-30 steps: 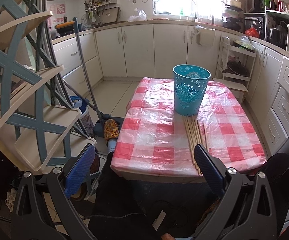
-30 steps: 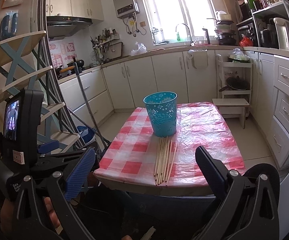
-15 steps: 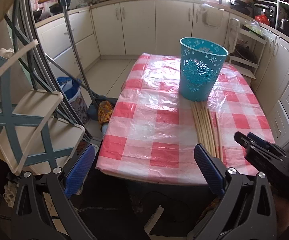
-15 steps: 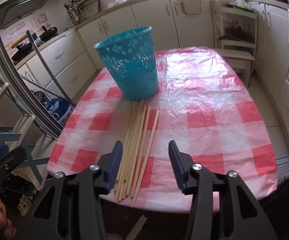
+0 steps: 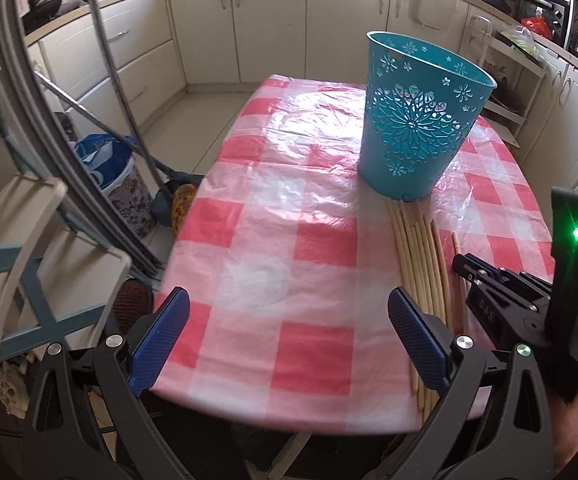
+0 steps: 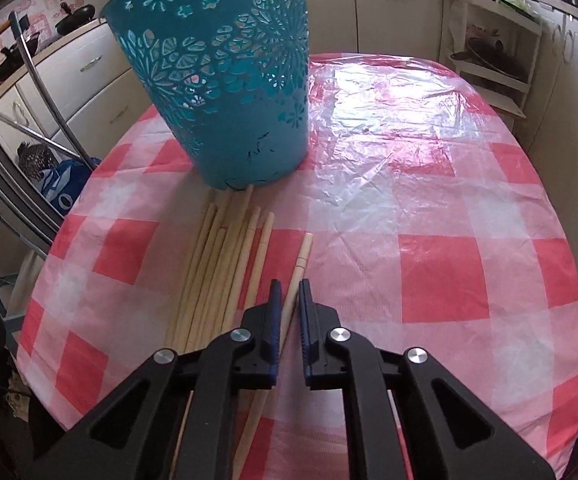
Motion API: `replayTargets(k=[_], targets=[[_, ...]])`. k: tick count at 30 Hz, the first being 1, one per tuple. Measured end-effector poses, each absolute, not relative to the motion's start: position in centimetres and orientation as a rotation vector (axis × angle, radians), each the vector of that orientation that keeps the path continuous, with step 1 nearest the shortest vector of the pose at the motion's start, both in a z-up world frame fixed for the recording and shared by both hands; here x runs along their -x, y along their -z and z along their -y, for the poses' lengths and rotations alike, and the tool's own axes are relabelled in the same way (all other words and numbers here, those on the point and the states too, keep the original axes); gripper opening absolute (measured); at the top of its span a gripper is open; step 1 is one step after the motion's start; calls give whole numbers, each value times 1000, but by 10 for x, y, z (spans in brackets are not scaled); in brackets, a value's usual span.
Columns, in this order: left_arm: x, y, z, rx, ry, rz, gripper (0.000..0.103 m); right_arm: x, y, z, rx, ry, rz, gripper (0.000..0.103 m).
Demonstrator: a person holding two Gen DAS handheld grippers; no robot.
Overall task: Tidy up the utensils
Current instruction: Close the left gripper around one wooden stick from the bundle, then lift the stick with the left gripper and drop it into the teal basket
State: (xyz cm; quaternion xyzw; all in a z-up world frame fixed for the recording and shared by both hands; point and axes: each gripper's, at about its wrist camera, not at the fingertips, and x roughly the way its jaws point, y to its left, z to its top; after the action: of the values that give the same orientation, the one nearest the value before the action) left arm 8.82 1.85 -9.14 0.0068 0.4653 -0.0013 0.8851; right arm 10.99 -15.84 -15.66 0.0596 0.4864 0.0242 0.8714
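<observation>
A teal cut-out bin stands upright on the red-checked table. Several wooden chopsticks lie side by side in front of it, reaching the near edge. One lone chopstick lies just right of the bundle. My right gripper points down at it, jaws closing, its pads pinching this chopstick on the cloth. My left gripper hangs open over the table's near edge, left of the bundle, with nothing between its fingers.
A blue-and-cream shelving rack and a leaning mop handle stand left of the table. A blue bag sits on the floor there. Cream cabinets line the back, and a small white shelf unit stands at the right.
Both grippers came down and forward over the table. The right jaws went from wide apart to pinched around the lone chopstick, and the right gripper entered the left wrist view.
</observation>
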Motion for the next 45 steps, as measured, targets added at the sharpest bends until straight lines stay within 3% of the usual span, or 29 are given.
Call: replayTargets(k=[12, 29, 34, 37, 42, 45], targets=[[-165, 144, 30, -39, 38, -1044, 94, -121, 154, 187, -118, -76, -1009, 7], [-184, 162, 49, -98, 23, -1063, 91, -123, 153, 202, -165, -122, -1017, 7], [-187, 159, 50, -91, 68, -1054, 75, -123, 153, 196, -140, -123, -1018, 7], [-194, 156, 54, -96, 107, -1057, 57, -123, 153, 194, -132, -121, -1017, 7], [-196, 151, 60, -115, 187, -1058, 7, -125, 154, 193, -140, -124, -1019, 7], [-194, 149, 54, -89, 223, -1089, 5, -125, 154, 196, -154, -129, -1021, 7]])
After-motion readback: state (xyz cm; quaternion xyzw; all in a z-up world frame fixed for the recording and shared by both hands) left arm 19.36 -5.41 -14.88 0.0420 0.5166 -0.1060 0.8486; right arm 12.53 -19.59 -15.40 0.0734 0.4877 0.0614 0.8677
